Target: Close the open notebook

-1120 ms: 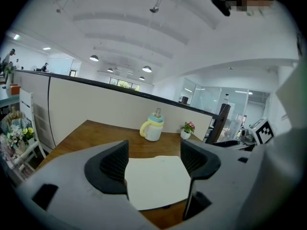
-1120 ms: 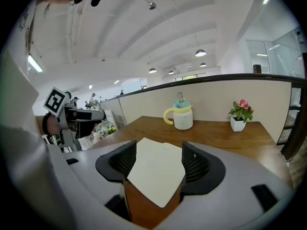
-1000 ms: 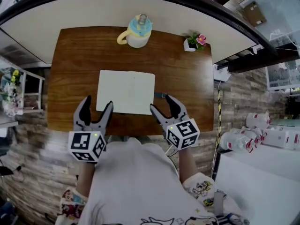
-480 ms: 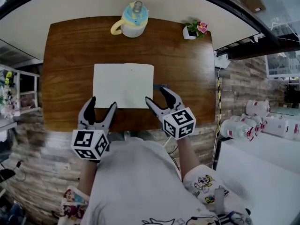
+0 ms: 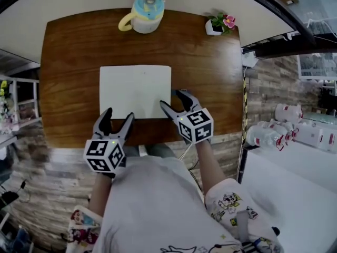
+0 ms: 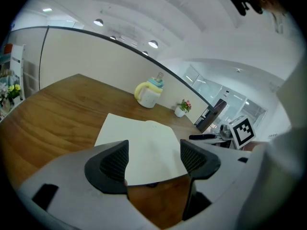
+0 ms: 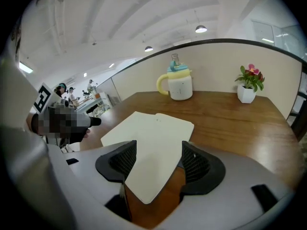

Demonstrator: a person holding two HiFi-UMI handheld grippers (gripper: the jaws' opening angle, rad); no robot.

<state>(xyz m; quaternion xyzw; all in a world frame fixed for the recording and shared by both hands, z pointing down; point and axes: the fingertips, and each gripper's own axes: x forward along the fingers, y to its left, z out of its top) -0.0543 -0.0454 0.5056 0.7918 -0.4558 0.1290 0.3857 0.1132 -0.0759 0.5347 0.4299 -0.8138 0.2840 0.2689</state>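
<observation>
Open and flat on the brown wooden tabletop [image 5: 68, 51]: a white notebook [image 5: 135, 91] with blank pages, set about midway across and nearer the front edge than the back. No tilt to either page, spine line running front to back.

At the notebook's near edge, toward its left corner: the left hand-held gripper [image 5: 118, 115], grey with black ribbed pads and a marker cube at its rear. Jaws spread wide, nothing clamped. From the left gripper view, the near edge of the pages framed between the two pads, with bare wood below it. Contact with the paper impossible to tell.

At the notebook's near right corner: the right hand-held gripper [image 5: 172, 99], angled inward toward the pages. Jaws likewise spread wide, gripping nothing. From the right gripper view, that paper corner sitting in the gap between the pads, touching neither as far as can be seen.

At the back of the tabletop, well apart from the notebook: a cream ceramic mug [image 5: 145, 15] with a yellow handle and a blue-and-yellow lid, left of centre. Near the back right corner: a small white pot with pink flowers [image 5: 218, 24], upright.

Below both grippers, at the front edge: a person's white shirt [image 5: 147, 204] with cartoon-printed sleeves.
</observation>
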